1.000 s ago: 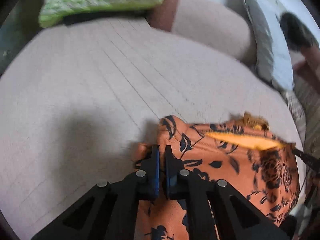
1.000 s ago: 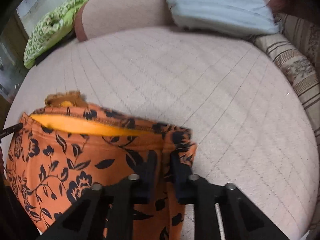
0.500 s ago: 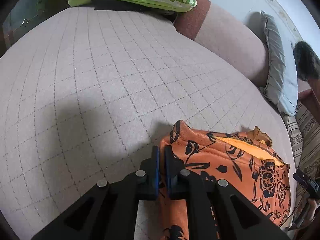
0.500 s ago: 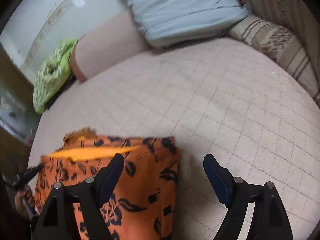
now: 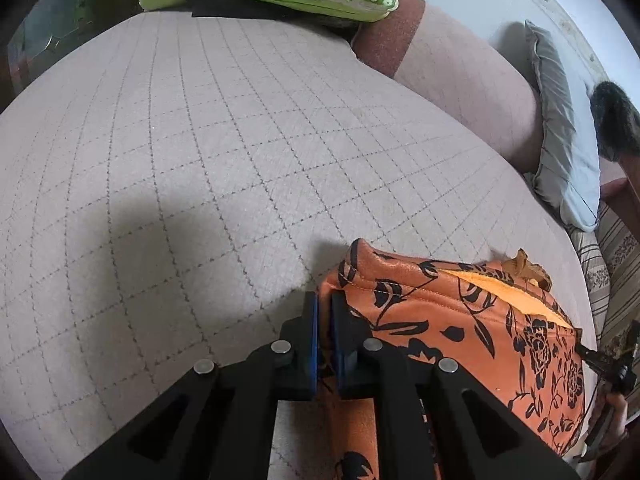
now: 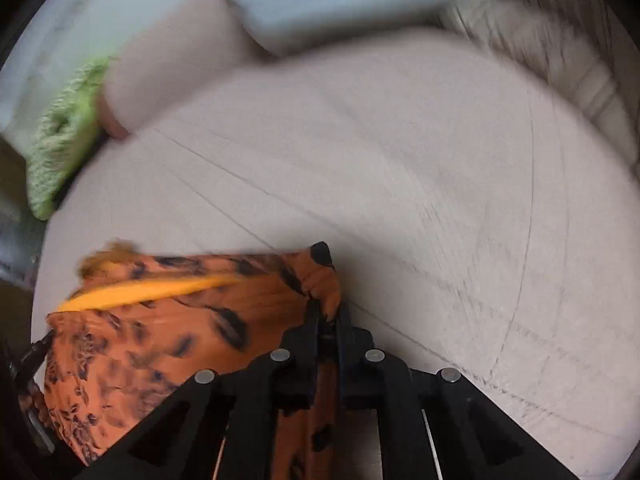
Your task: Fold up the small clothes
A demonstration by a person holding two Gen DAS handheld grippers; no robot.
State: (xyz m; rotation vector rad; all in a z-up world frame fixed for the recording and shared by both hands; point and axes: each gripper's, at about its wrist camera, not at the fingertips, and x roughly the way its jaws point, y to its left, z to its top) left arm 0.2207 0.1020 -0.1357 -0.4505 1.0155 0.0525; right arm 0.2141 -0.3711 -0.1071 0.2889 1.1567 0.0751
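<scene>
Left gripper (image 5: pixel 324 312) and right gripper (image 6: pixel 327 314) each pinch the orange floral garment (image 5: pixel 460 320) between pressed fingers, at 6 o'clock on the bed (image 5: pixel 200 160).

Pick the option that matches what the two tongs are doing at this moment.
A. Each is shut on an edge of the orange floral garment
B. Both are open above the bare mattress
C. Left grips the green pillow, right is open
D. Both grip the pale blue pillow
A: the left tongs pinch the orange floral garment at one top corner, and the right tongs are shut on its opposite corner.
</scene>
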